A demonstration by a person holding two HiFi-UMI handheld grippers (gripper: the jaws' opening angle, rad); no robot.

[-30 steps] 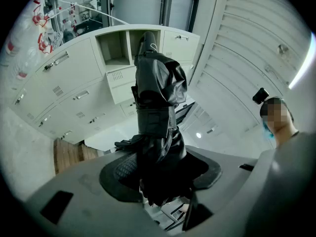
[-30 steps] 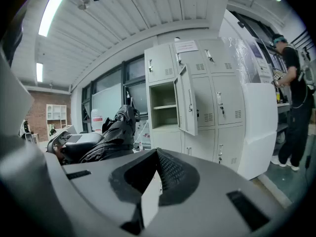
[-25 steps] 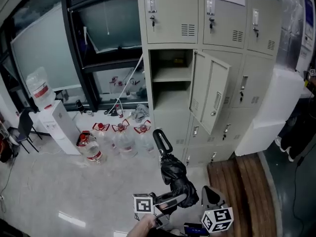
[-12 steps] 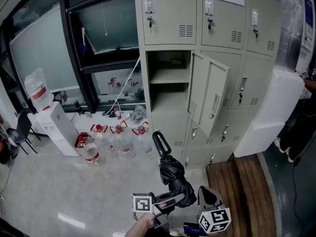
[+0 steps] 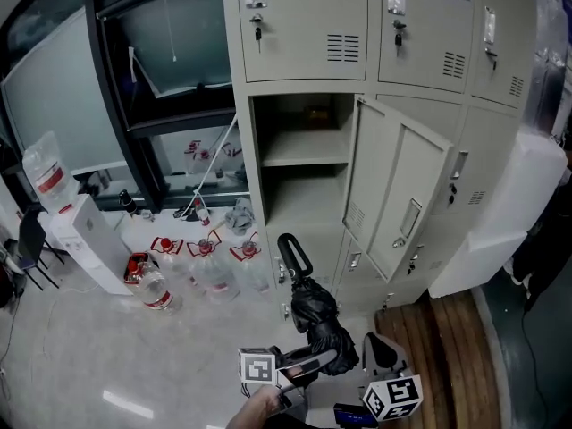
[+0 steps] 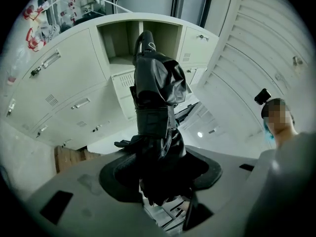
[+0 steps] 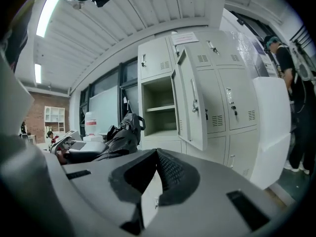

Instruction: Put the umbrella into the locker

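Note:
The black folded umbrella [image 5: 315, 313] points its looped handle [image 5: 291, 254] up toward the lockers. My left gripper [image 5: 313, 362] is shut on its lower end. In the left gripper view the umbrella [image 6: 157, 90] stands up from between the jaws of that gripper [image 6: 158, 164], toward the open locker [image 6: 132, 37]. The open locker compartment [image 5: 299, 181] has one shelf, and its door [image 5: 399, 199] swings out to the right. My right gripper [image 5: 380, 349] sits just right of the umbrella with nothing in it. Its jaws [image 7: 156, 153] meet at the tips.
Several water bottles [image 5: 207, 259] stand on the floor left of the lockers, beside a white water dispenser [image 5: 88, 239]. A big white box [image 5: 500, 213] leans at the right, over a wooden floor strip [image 5: 451, 347]. A person [image 7: 289, 68] stands at the far right.
The lockers have come closer and now look larger in the head view. Both grippers and the umbrella stay in the same place low in that view.

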